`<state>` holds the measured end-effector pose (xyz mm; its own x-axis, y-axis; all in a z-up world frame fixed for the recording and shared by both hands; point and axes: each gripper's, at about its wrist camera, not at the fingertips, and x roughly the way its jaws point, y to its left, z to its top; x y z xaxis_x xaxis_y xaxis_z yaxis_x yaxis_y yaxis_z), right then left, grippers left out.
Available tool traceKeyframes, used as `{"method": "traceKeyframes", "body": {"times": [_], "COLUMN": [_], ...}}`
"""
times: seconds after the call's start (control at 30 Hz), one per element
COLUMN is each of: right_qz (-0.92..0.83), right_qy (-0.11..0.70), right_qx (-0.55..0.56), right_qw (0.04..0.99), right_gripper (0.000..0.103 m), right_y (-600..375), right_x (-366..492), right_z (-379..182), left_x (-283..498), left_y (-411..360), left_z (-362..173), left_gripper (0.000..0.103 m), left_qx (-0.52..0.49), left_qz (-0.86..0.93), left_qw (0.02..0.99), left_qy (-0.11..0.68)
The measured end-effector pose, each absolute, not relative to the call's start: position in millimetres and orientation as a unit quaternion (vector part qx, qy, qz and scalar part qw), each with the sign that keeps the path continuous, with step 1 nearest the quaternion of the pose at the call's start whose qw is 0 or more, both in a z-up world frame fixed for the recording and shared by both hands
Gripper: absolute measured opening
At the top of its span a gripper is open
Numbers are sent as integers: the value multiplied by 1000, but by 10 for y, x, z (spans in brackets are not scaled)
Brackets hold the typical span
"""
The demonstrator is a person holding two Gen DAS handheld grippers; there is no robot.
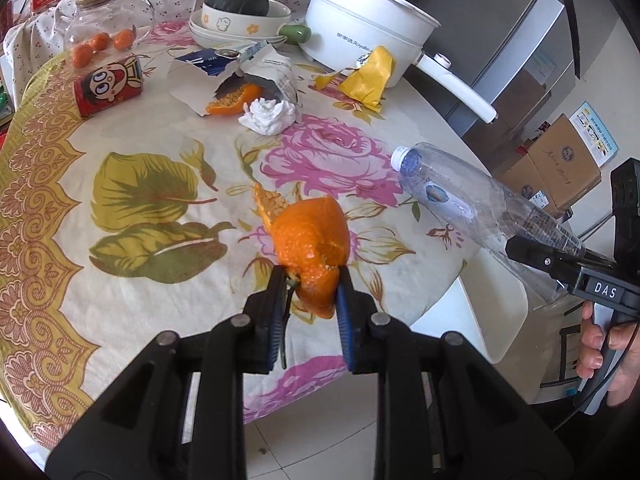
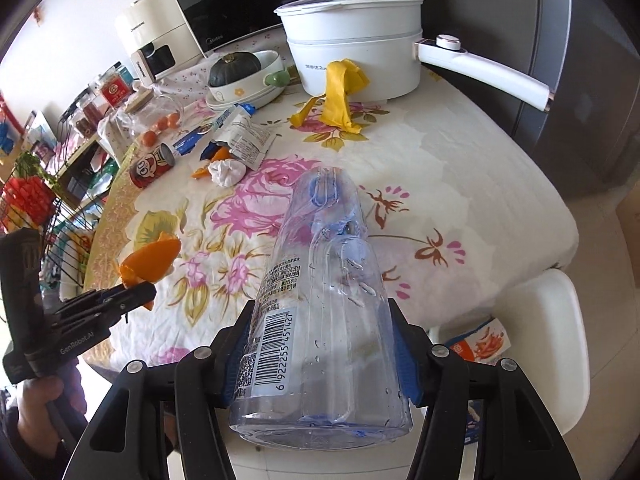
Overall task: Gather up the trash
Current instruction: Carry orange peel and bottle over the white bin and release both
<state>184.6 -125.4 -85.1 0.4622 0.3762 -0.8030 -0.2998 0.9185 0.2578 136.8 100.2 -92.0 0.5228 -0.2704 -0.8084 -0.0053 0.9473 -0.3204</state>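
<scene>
1. Our left gripper (image 1: 308, 280) pinches an orange peel (image 1: 310, 236) by its lower end, lifted clear of the flowered tablecloth (image 1: 120, 292).
2. Our right gripper (image 2: 320, 344) clamps an empty plastic bottle (image 2: 320, 280) near its base, cap end pointing away over the table.
3. The peel is torn and curls beyond the pads (only a small part is gripped), so it could rip or slip out if we swing quickly.
4. The bottle wall is thin and slick; squeezing may buckle it, and its long neck could tilt or twist out.
5. More trash remains: a crumpled tissue (image 1: 270, 114), a torn wrapper (image 1: 256, 68), a second peel (image 1: 232, 100) and a yellow scrap (image 1: 370, 76).
6. No bin is in view.
</scene>
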Motion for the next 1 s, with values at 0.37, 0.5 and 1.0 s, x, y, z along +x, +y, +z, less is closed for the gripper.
{"method": "traceKeyframes", "body": {"times": [0.37, 0.5, 1.0], "right_qz": [190, 173, 104], "right_qy": [451, 453, 479], "right_qx": [56, 66, 114], "right_qw": [870, 872, 864], "right_gripper": [61, 61, 61], "right_y": [-1850, -2138, -3463], "right_x": [1488, 1381, 966], "right_z": [-660, -708, -1073], "left_x": [1343, 1353, 1350], "left_y": [664, 449, -798], "left_z": [-845, -845, -1047], "left_gripper": [26, 26, 26], "left_qx": [-130, -120, -43], "left_qz": [-111, -128, -216], "left_qw": [862, 860, 838], "left_qy": [478, 479, 500]}}
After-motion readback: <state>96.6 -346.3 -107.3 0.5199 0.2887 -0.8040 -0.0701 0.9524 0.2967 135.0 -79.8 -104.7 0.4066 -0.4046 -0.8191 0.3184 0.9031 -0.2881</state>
